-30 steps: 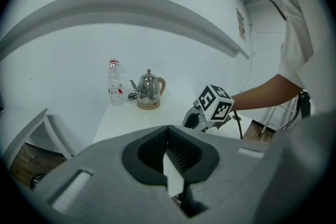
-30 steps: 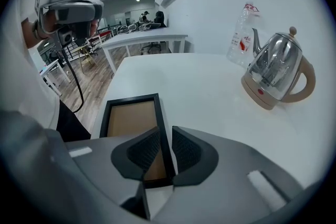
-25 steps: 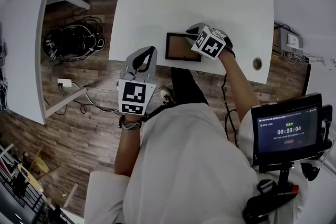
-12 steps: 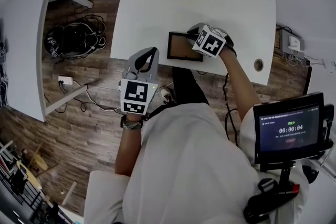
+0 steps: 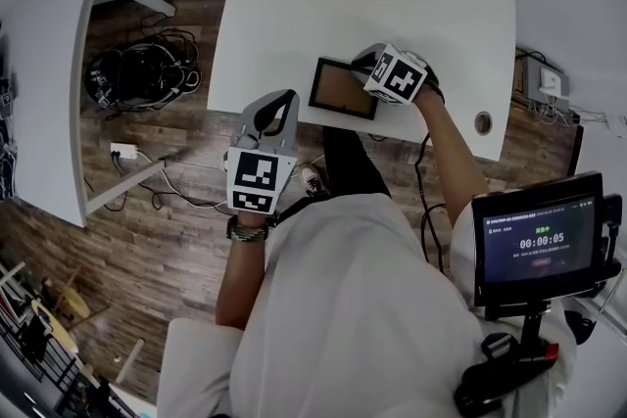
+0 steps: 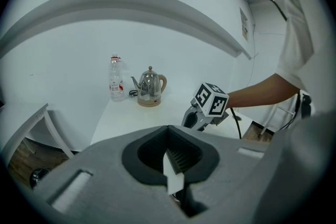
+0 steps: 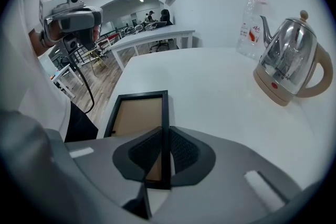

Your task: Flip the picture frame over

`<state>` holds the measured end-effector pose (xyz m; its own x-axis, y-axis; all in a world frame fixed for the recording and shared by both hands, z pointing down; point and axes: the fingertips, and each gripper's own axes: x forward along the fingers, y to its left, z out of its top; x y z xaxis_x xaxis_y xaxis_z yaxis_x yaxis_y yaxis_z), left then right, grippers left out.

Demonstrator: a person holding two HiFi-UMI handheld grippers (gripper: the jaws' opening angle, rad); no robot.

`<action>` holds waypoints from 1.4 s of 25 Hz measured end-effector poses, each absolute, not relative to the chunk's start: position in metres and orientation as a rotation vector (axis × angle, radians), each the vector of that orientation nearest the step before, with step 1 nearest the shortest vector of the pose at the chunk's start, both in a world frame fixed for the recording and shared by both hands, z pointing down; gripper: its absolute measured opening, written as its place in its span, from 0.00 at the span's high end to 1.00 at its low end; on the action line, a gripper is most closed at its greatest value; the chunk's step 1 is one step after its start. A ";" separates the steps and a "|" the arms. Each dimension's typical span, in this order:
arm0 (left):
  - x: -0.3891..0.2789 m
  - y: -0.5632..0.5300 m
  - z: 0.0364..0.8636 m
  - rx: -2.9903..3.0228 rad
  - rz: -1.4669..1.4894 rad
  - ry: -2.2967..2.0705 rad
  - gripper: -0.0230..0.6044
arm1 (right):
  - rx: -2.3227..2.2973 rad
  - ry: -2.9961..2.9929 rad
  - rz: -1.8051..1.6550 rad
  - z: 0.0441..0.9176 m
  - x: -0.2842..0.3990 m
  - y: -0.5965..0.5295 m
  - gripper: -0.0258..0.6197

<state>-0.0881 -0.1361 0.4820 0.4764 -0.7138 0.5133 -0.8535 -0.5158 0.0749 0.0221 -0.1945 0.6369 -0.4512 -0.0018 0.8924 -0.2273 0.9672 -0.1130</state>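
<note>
The picture frame [image 5: 341,87], black-edged with its brown backing [image 7: 137,117] up, lies near the front edge of the white table [image 5: 294,5]. My right gripper [image 5: 366,71] points steeply down at the frame's right border. Its jaws have just been closing, and in the right gripper view the pads of that gripper [image 7: 167,152] press on that black border from both sides. My left gripper [image 5: 277,103] hangs off the table's front edge, to the frame's left, shut and holding nothing. From the left gripper view [image 6: 169,162] I see the right gripper [image 6: 202,117] on the table.
A steel kettle [image 7: 289,63] and a plastic bottle [image 7: 252,18] stand at the table's far side. A cable hole [image 5: 482,121] sits in the table's right front corner. Cables [image 5: 137,73] lie on the wood floor to the left. A timer screen [image 5: 539,240] is at the lower right.
The right gripper's jaws have closed on the frame's right border, and the frame now sits slightly turned. The left gripper has kept still.
</note>
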 end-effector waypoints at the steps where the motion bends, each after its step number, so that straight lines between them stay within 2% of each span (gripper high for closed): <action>1: -0.088 -0.136 0.482 2.406 0.613 -1.325 0.96 | 0.169 -2.029 0.261 0.636 0.022 -0.195 0.89; 16: -0.080 -0.144 0.491 2.417 0.629 -1.289 0.96 | 0.271 -2.056 0.186 0.606 0.032 -0.221 0.89; 35: -0.019 -0.135 0.594 2.316 0.612 -1.065 0.96 | 0.289 -2.037 0.180 0.602 0.037 -0.220 0.89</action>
